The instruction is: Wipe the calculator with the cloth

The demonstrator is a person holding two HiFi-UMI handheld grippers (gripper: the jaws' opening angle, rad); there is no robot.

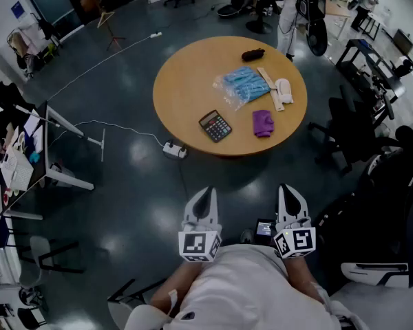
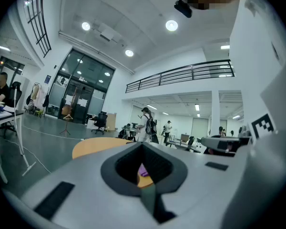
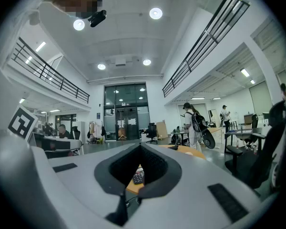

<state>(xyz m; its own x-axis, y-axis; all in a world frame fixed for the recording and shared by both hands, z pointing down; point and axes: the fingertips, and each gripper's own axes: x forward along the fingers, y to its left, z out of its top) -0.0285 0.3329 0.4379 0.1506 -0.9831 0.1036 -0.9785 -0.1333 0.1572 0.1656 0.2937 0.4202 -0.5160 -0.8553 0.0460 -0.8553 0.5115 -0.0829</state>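
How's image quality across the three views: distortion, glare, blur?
Head view: fisheye bends the room, bright glare patches on the glossy floor, calculator sharp. Left gripper view: black round vignette, ceiling lamps blown out, shut jaws soft up close. Right gripper view: same vignette, ceiling lamps blown out, distance crisp.

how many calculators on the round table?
1. The calculator lies at the near edge of the round table, left of the purple cloth, not touching it. The blue bag could hide a small one.
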